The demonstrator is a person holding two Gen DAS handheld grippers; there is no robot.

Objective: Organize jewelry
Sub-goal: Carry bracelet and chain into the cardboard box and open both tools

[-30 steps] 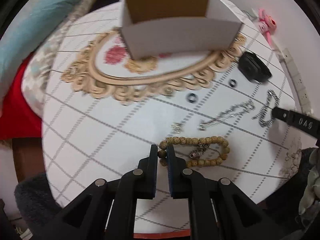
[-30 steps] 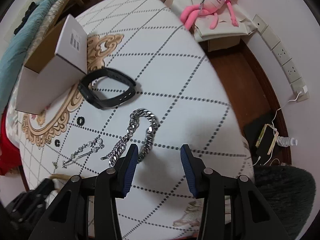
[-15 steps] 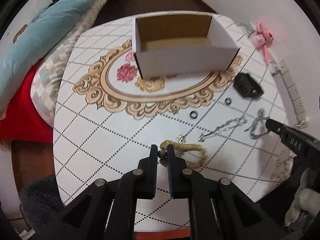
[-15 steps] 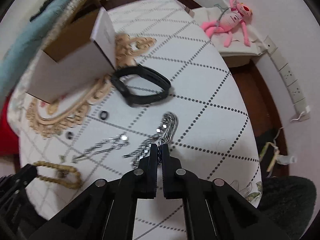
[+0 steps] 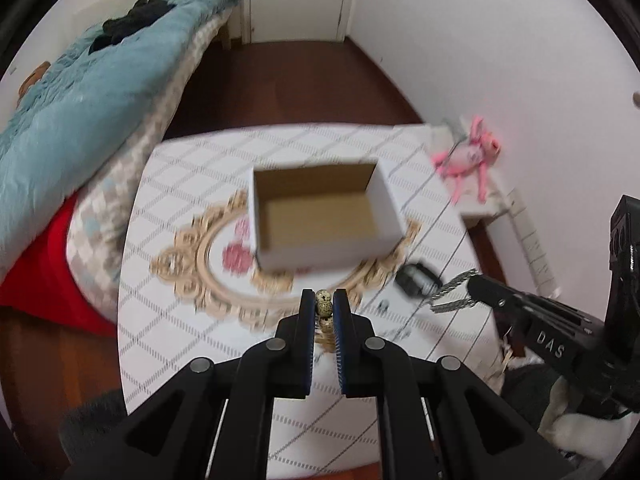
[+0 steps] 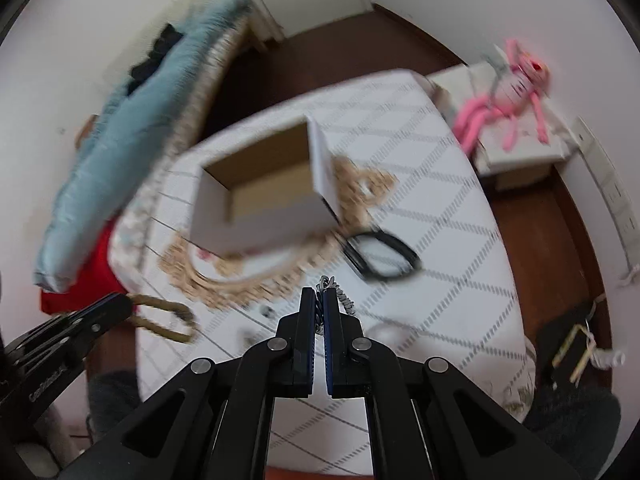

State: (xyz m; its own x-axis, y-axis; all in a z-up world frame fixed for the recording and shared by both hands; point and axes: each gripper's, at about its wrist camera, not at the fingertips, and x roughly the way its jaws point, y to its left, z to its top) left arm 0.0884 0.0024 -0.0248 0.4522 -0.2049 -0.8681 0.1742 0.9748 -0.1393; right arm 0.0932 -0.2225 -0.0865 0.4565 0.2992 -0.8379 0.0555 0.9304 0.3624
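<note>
My left gripper (image 5: 324,307) is shut on the wooden bead bracelet (image 5: 324,306), lifted well above the table; the bracelet also hangs in a loop in the right wrist view (image 6: 164,318). My right gripper (image 6: 319,300) is shut on the thick silver chain (image 6: 343,300), also lifted; the chain dangles from it in the left wrist view (image 5: 450,290). An open white cardboard box (image 5: 324,216) with a brown inside stands on the round table beyond both grippers; it also shows in the right wrist view (image 6: 264,192).
A black watch (image 6: 380,256) lies on the white patterned tablecloth (image 6: 460,220) right of the box. Small rings (image 5: 384,306) lie near it. A bed with a blue blanket (image 5: 80,100) is at the left. A pink plush toy (image 5: 470,158) sits at the right.
Both grippers have risen high above the table, carrying the bead bracelet and the silver chain off the cloth. The right gripper shut on the chain between the first and second earlier frames.
</note>
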